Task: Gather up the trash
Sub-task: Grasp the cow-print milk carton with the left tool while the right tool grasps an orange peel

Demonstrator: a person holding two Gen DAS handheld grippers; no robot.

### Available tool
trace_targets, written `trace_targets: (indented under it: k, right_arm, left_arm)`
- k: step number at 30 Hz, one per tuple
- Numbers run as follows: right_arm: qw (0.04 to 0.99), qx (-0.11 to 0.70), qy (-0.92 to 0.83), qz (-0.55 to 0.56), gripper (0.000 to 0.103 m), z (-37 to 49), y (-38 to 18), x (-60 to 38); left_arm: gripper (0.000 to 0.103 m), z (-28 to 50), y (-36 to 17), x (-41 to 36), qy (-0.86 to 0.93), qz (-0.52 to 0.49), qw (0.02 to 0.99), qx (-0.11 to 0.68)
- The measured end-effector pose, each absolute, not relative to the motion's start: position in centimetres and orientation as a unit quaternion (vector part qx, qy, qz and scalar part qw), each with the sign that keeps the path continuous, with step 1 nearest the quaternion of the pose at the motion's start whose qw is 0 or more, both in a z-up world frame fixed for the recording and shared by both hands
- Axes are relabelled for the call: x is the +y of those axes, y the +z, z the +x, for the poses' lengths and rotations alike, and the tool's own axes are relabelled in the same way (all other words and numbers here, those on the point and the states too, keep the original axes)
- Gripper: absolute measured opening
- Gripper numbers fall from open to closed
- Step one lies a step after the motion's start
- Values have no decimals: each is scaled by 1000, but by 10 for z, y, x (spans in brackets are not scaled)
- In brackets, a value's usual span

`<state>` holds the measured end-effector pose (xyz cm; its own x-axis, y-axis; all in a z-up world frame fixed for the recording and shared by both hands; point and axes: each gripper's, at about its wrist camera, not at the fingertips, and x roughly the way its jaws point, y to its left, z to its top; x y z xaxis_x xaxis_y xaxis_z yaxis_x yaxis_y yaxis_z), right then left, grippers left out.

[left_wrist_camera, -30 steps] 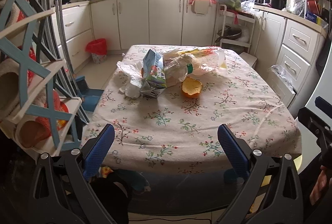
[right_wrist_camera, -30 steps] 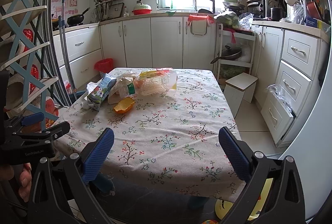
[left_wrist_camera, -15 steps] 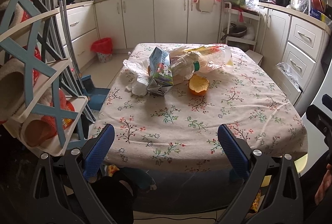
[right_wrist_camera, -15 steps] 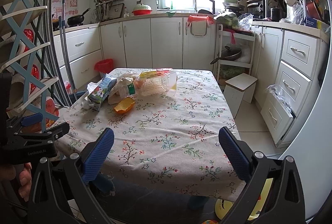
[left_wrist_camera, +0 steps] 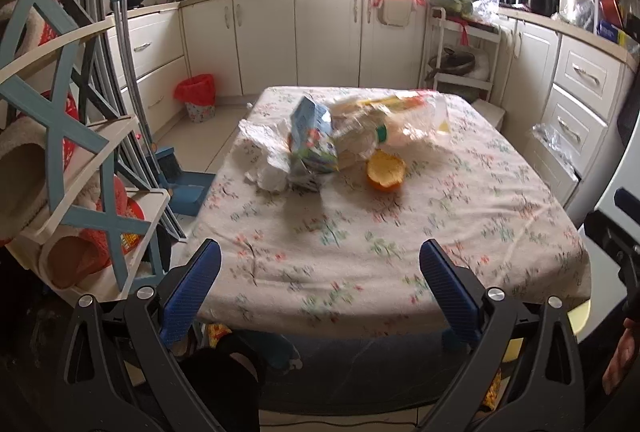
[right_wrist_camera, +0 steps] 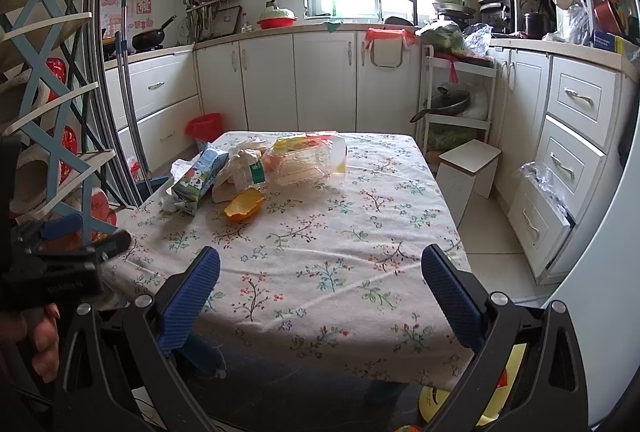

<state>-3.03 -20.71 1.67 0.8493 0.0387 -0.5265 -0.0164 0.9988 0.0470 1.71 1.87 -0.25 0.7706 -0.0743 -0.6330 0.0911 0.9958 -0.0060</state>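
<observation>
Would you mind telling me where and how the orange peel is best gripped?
Grip the orange peel by its raised rim, coming from above on the near side. It lies cup-like, hollow up, on the tablecloth, so a thin edge stands free; the carton and wrappers crowd its far side.

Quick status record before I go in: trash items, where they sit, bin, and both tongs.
trash: blue carton, crumpled tissue, clear plastic packaging, orange peel
location: clustered on the far left part of the floral table
bin: red-lined bin on the floor beyond the table
left tongs: open, empty, at the near table edge
right tongs: open, empty, at the near table edge
collected: nothing yet
</observation>
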Motion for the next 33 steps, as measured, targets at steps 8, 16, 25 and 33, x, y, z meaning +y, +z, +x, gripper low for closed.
trace_targets:
  k: [8,16,25,33]
  right_arm:
    - [956,289,34,27,97,7,9,-202]
    - [947,313,49,44,97,29,-6,-202]
    - [934,343,72,73,97,59,-16,-192]
    - [918,369,106,98,97,107,-32,-176]
  left_arm:
    - [96,67,7,37,-46,-16,940,338]
    - [96,143,0,9,-54,28,929,365]
    - [73,216,-32,-2,-60,23,900,432]
    - [34,231,-43,1,-101,-4,881,462]
